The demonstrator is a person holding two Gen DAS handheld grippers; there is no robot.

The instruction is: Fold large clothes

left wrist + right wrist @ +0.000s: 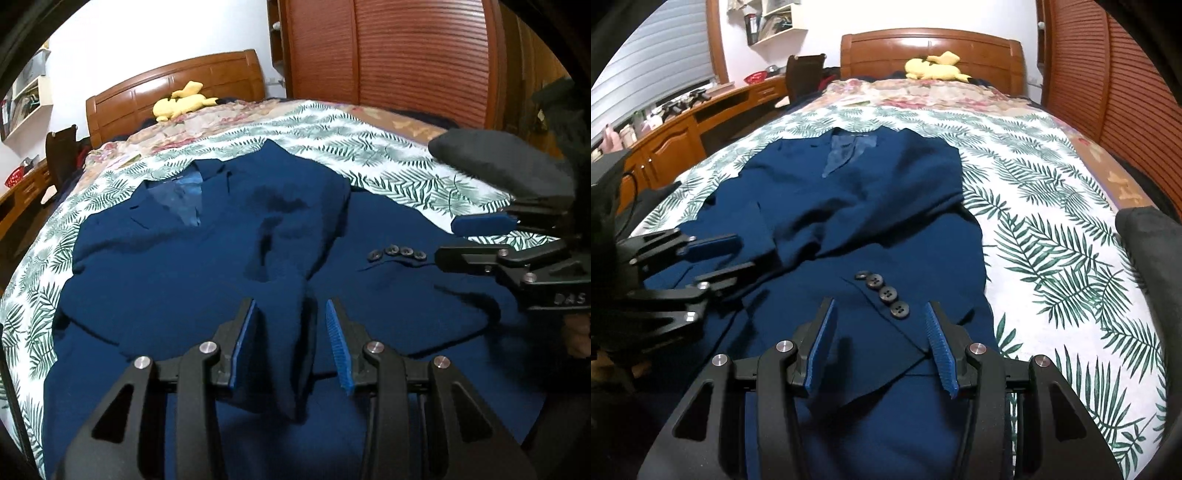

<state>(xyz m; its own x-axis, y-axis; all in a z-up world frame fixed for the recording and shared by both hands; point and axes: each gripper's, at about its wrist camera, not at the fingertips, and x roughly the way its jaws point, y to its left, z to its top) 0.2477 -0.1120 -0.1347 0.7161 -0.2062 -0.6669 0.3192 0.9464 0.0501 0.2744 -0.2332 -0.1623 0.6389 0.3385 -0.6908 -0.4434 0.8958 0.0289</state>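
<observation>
Two grippers hover low over a navy suit jacket (849, 206) spread on a bed. Nearest in the left wrist view, the left gripper (291, 332) has its blue-padded fingers (242, 343) parted, with a raised fold of the jacket's cloth standing up between them; whether the pads press on that cloth cannot be told. In the right wrist view the right gripper (881, 343) also stands with its fingers apart, above the sleeve cuff; the pads seem clear of the fabric. Just beyond its tips lies a row of four dark buttons (884, 291) on the cuff. The jacket lies front up, collar away from the cameras, its lighter blue lining (846, 151) showing at the open neck. Under it is a white bedspread with green fern leaves (1052, 229), then a floral cover (923, 96). A yellow plush toy (936, 66) rests by the wooden headboard (931, 44). Far left, wall shelves (775, 22) hold books or boxes, too small to tell.
</observation>
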